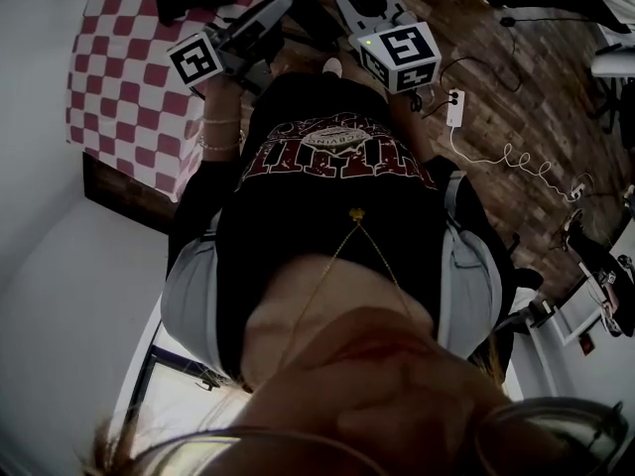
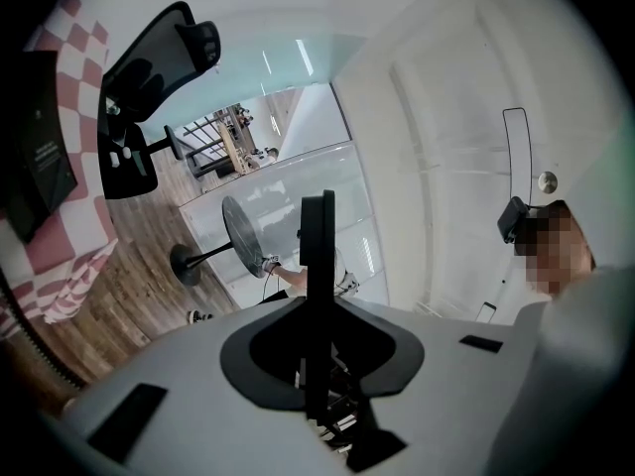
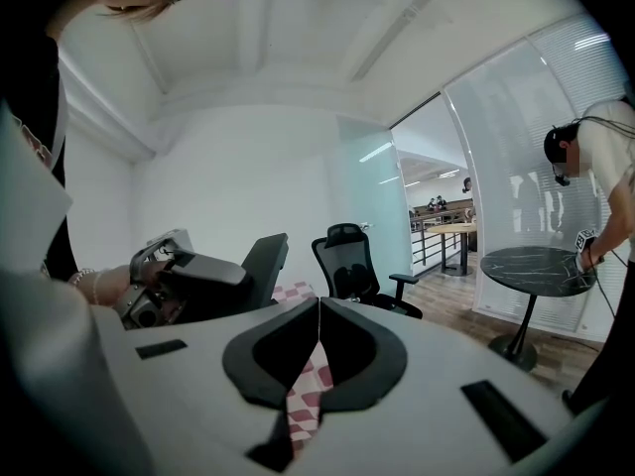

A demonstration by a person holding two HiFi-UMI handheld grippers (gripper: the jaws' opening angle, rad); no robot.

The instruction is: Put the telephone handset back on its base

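Your left gripper (image 2: 317, 202) and right gripper (image 3: 318, 303) sit by your chest, jaws closed and empty, short of the pink-and-white checked desk (image 1: 119, 58), likely not yet reaching.

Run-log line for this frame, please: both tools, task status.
left tool: shut, empty | right tool: shut, empty | both: in front of person's chest | handset: cannot make out | task: nothing gripped

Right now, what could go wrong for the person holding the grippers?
A white power strip and its curly cable lie on the wooden floor near the person; a step that way could mean a trip. A black office chair stands by the checked table; it might get bumped on the way in.
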